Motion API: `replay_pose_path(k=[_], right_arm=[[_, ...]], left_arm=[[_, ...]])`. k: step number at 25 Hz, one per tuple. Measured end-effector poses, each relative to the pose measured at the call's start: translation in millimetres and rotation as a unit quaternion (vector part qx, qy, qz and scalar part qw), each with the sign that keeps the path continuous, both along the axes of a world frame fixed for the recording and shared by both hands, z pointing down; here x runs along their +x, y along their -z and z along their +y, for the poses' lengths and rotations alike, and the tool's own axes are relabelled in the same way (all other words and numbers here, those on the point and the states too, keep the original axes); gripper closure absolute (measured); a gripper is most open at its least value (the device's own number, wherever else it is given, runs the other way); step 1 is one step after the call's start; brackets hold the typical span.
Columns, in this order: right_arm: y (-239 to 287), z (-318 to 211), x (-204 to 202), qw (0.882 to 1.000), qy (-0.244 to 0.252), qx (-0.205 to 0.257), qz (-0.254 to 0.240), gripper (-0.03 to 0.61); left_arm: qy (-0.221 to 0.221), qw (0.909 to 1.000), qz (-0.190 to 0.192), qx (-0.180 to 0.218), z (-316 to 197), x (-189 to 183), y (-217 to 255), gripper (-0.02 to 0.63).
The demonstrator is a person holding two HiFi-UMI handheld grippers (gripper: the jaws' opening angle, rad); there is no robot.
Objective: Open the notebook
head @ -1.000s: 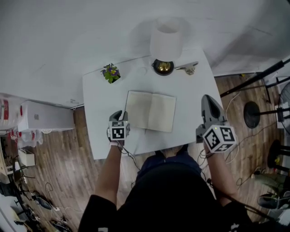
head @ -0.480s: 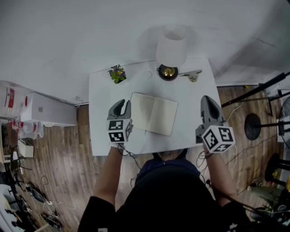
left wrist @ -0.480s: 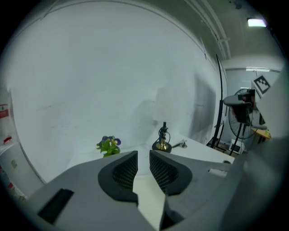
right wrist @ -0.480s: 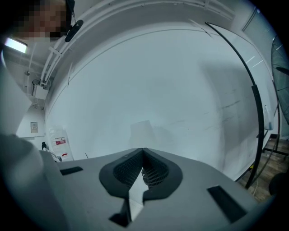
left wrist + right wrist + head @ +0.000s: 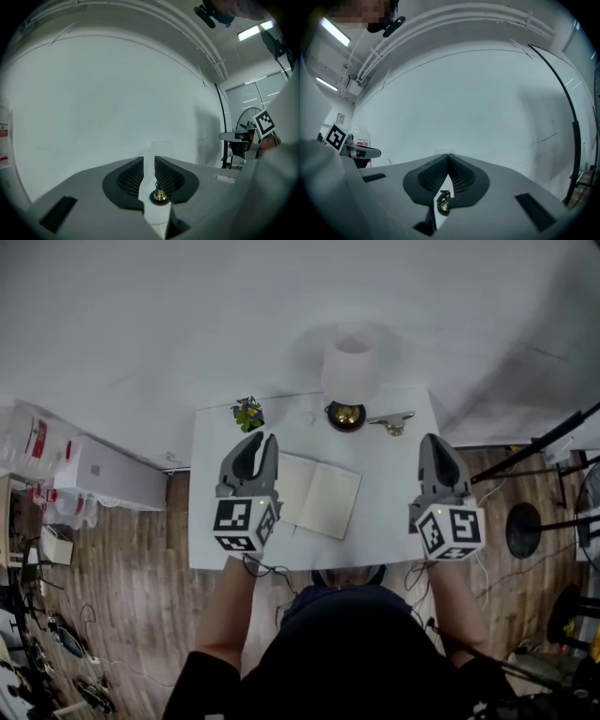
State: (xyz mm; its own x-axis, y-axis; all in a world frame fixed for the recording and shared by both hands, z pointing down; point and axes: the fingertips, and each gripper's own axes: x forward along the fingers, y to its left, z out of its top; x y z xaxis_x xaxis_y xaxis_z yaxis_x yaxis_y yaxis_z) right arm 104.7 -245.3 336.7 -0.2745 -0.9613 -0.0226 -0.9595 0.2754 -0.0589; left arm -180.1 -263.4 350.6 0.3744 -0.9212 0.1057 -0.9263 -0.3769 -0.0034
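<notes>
The notebook [image 5: 319, 495] lies open just in front of the lamp [image 5: 349, 362], left gripper [image 5: 258, 442] narrowly parted and empty, right gripper [image 5: 432, 441] closed on nothing, so its unheld pages may flop shut.

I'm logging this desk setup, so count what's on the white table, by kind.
Open cream-paged notebook: 1
White-shaded lamp with brass base: 1
Small potted plant with purple flowers: 1
Small metal clip: 1
Total: 4

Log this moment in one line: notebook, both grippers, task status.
notebook: open, flat on table | left gripper: jaws slightly apart, empty | right gripper: shut, empty | both: held above table | task: notebook already open
</notes>
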Motion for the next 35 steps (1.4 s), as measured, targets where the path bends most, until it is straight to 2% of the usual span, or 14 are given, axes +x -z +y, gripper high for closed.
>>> replay_pose_path(k=[10,15,35], right_arm=[[56.7,12.4,11.8,0.997,0.027,0.077,0.015,0.574],[61.4,18.3,15.5,0.995,0.031,0.088,0.041,0.574],[56.4,19.9,11.0,0.996,0.043,0.078,0.031,0.574]], left_arm=[[0.008,0.9970,0.019,0.075,24.8,31.7,78.9,0.546],[0.010,0.9971,0.018,0.074,30.0,38.8,80.7,0.549],[0.011,0.9982,0.018,0.056,34.7,39.8,72.1,0.561]])
